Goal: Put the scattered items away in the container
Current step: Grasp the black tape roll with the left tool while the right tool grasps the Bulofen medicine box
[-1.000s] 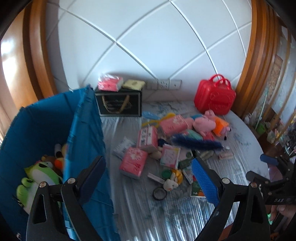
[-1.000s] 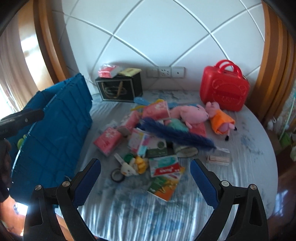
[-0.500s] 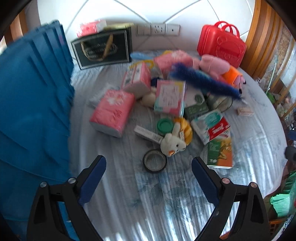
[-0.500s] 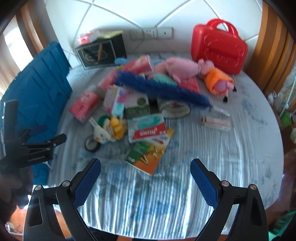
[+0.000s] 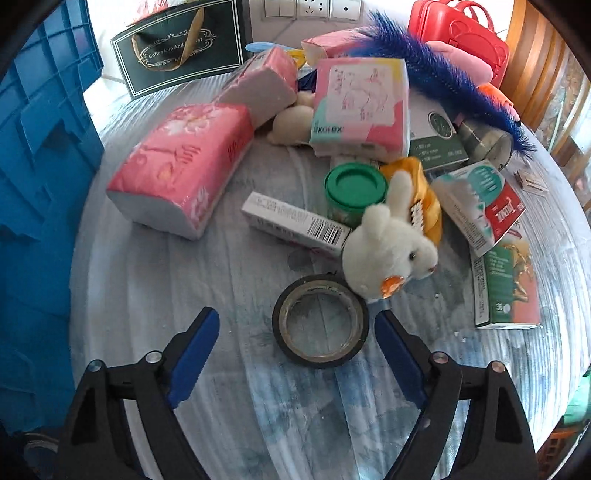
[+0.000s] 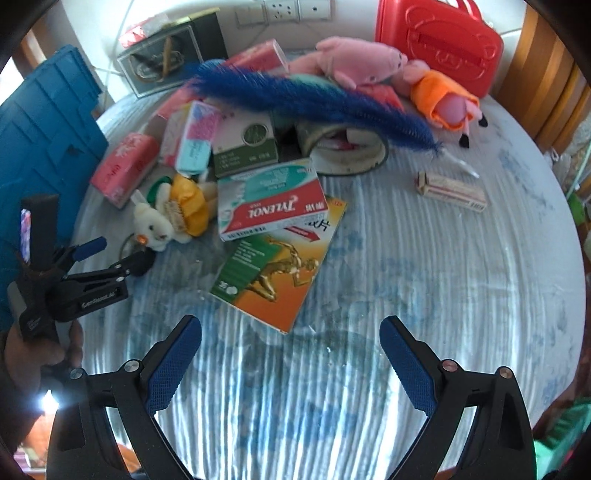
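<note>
Covering table [image 6: 424,266]: blue-white cloth | wall: white panels, sockets [image 5: 321,7]

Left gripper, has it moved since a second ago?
Yes. The left gripper has dropped toward the table, now hanging just short of the tape roll, jaws closing.

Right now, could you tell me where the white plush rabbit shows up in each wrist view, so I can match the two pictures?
Left wrist view: the white plush rabbit lies right of centre, touching the upper right rim of the tape roll.
Right wrist view: it sits at middle left, just above the left tool.
Shared landmark: the Tylenol box, to the rabbit's right in both.
</note>
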Demonstrator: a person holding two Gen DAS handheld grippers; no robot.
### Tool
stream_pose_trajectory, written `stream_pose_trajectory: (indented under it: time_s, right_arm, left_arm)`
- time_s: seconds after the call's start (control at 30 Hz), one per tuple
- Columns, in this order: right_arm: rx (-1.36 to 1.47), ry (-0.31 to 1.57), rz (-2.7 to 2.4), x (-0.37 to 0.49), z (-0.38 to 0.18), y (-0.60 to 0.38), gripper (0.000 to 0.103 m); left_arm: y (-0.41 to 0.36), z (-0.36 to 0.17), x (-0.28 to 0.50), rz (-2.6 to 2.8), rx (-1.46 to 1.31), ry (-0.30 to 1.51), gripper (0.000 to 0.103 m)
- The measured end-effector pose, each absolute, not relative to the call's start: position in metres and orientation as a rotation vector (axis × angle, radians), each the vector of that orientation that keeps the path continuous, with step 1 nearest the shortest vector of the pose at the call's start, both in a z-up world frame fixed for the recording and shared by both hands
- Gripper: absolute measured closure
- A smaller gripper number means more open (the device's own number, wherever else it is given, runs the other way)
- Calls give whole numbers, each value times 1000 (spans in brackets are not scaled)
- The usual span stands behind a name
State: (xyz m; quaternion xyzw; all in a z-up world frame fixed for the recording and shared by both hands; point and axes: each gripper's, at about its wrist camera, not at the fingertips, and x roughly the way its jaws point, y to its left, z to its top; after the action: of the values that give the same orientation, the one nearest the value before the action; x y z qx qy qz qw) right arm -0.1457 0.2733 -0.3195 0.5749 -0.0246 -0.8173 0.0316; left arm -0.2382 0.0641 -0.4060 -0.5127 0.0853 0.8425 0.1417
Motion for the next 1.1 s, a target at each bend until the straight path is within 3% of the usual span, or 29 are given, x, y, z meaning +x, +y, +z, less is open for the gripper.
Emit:
stream_pose_trajectory:
  time_s: [0.2, 0.33, 0.83, 1.1]
  right_arm:
    - [1799, -63, -2520, -160, -342, 266, 5]
    - [1828, -70, -2508, -169, -356, 261, 5]
    - [1930, -240, -2533, -202, -384, 253, 5]
    - [2053, -196, -2579, -221, -410, 236, 5]
  left_arm:
    - [68, -413, -232, 2434, -1410, 255, 30]
    - [68, -411, -227, 2414, -1394, 258, 48]
    - [52, -381, -209, 2448, -1359, 168, 48]
    - [38, -364, -207, 2479, -1330, 153, 48]
